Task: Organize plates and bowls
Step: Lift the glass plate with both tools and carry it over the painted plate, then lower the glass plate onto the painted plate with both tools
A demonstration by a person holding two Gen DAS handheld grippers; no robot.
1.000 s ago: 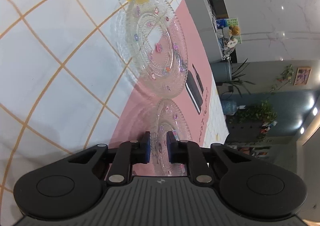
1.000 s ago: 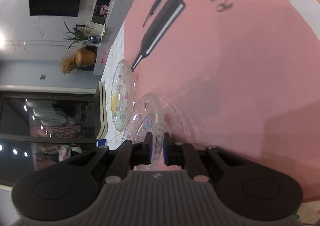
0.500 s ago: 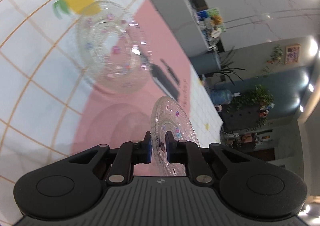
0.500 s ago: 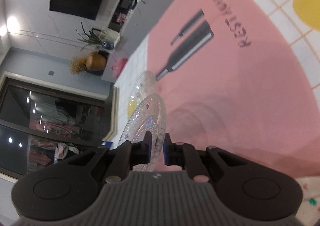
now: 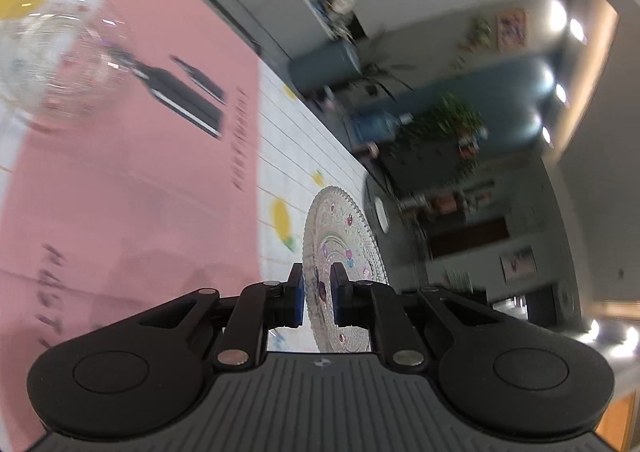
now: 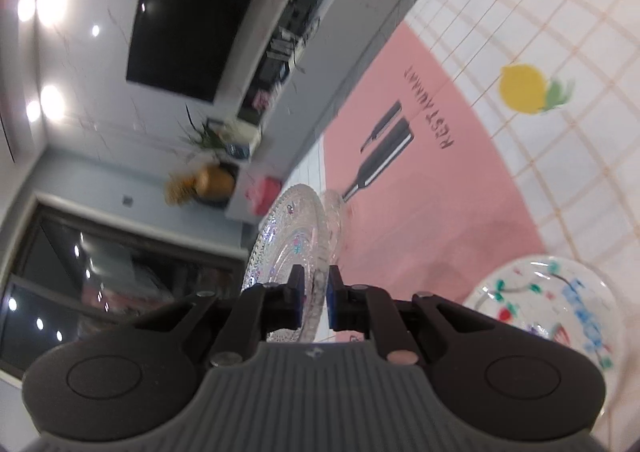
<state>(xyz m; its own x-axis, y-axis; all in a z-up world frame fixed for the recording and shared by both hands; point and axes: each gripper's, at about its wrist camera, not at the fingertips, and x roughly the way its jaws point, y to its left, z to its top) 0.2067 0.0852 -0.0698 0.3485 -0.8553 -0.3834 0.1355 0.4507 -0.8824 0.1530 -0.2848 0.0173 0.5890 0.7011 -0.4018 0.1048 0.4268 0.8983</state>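
My left gripper [image 5: 317, 294] is shut on the rim of a clear patterned glass plate [image 5: 340, 248] and holds it on edge above the table. A clear glass bowl [image 5: 56, 64] rests on the tablecloth at the far left of that view. My right gripper [image 6: 313, 298] is shut on the rim of another clear patterned glass plate [image 6: 286, 236], also held on edge in the air. Just beyond it a second clear glass piece [image 6: 334, 212] shows. A clear bowl with coloured prints [image 6: 560, 304] sits at the lower right.
The table has a white grid cloth with lemon prints [image 6: 524, 88] and a pink mat [image 5: 120, 192] printed with a knife and fork. Beyond the table edge are a grey counter, plants and a dark screen [image 6: 200, 12].
Both grippers have lifted and swung with their plates. The left view turned away from the glass bowl toward the room; the right view rose, bringing the printed bowl into view.
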